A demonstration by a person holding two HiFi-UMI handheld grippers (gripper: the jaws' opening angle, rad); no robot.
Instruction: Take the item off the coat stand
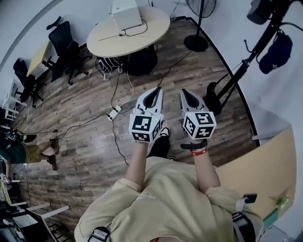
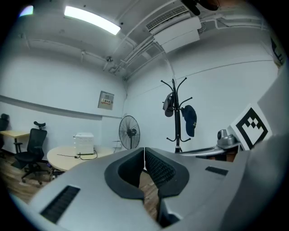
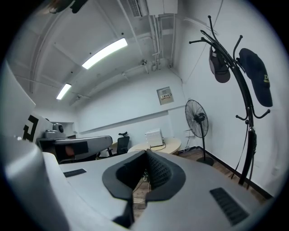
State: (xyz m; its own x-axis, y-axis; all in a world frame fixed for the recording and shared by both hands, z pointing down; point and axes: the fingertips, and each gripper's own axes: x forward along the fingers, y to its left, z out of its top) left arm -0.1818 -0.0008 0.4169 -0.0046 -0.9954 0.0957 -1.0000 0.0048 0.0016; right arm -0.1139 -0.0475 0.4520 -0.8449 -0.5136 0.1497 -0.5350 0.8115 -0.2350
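Observation:
A black coat stand (image 1: 246, 61) rises at the right by the white wall. A dark blue cap (image 1: 276, 53) hangs on one of its hooks, and a second dark item (image 1: 259, 10) hangs higher up. In the left gripper view the coat stand (image 2: 175, 118) is far ahead, with the cap (image 2: 189, 121) on its right side. In the right gripper view the coat stand (image 3: 246, 113) and the cap (image 3: 258, 76) are closer, at the right. My left gripper (image 1: 152, 96) and right gripper (image 1: 189, 97) are side by side in front of the person's chest. Both are shut and hold nothing.
A round table (image 1: 156, 29) with a white appliance (image 1: 125, 13) stands ahead. A standing fan (image 1: 199, 28) is to its right and office chairs (image 1: 66, 45) to its left. Cables and a power strip (image 1: 114, 112) lie on the wood floor. A wooden desk (image 1: 265, 175) is at my right.

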